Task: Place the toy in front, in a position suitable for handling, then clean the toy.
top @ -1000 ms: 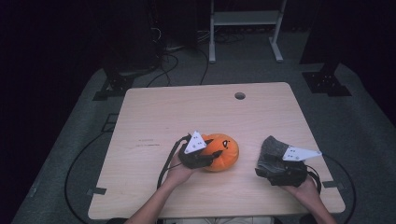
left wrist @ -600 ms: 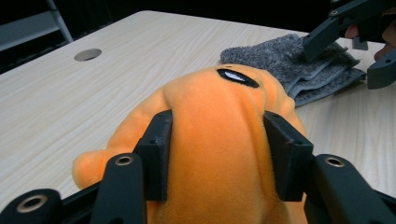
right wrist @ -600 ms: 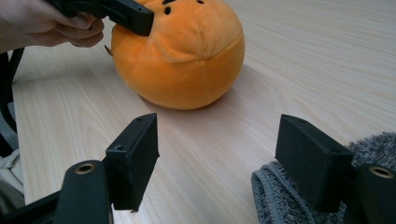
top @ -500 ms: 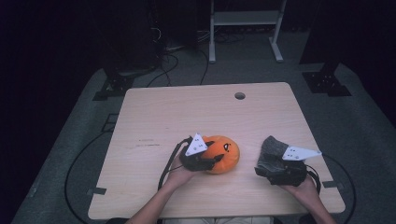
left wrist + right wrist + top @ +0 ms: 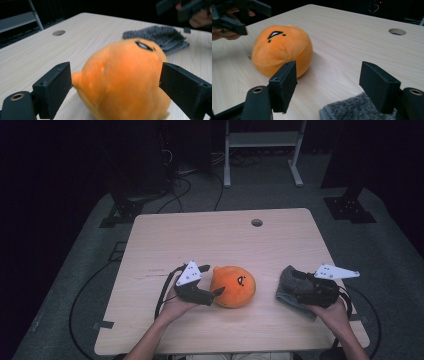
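Left gripper view shows my left gripper [image 5: 112, 85], jaws just opened, loosely flanking the orange plush [image 5: 125, 80] resting on the worktop [image 5: 37, 50], while my right gripper [image 5: 332, 87] hangs spread above the grey cloth [image 5: 357, 110].

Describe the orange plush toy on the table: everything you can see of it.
The orange plush toy is a round, soft ball of short fuzzy fabric with a small nub on one side and a small dark stitched mark with a white patch on top. It rests on the wooden table, near the front edge. The left gripper, whose jaws have just been opening, frames it without pressing. A grey cloth lies apart from it.
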`<state>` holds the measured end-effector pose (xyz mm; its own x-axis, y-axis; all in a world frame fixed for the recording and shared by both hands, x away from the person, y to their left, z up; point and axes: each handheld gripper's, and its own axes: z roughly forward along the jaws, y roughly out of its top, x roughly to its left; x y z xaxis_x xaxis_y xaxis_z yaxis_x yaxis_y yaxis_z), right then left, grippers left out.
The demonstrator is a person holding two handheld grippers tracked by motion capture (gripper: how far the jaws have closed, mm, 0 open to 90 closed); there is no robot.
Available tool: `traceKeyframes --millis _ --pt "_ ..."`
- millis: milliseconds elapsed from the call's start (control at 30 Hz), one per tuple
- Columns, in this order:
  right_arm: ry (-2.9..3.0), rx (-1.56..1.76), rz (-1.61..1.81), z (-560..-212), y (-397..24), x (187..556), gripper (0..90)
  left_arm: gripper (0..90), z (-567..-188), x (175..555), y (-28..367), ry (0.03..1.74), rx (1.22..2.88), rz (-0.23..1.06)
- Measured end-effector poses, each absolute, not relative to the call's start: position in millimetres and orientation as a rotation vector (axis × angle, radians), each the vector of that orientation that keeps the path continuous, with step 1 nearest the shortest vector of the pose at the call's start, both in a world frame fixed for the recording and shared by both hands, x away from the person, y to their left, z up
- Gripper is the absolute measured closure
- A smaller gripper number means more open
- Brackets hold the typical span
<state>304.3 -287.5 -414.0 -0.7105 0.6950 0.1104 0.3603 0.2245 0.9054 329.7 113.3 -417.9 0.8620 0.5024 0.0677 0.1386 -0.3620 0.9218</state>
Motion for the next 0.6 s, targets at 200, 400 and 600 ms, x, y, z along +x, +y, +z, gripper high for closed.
traceKeyframes --millis 200,400,600 --pt "2.228 1.003 1.251 -416 -283 334 31.2 10.1 -420 328 110 0.467 1.924 0.396" --pt "2.320 1.090 1.003 -439 -277 365 34.3 10.1 -424 331 109 0.463 1.938 0.423" --pt "2.359 1.181 0.915 -461 -279 373 37.9 10.1 -426 337 112 0.488 1.908 0.420"
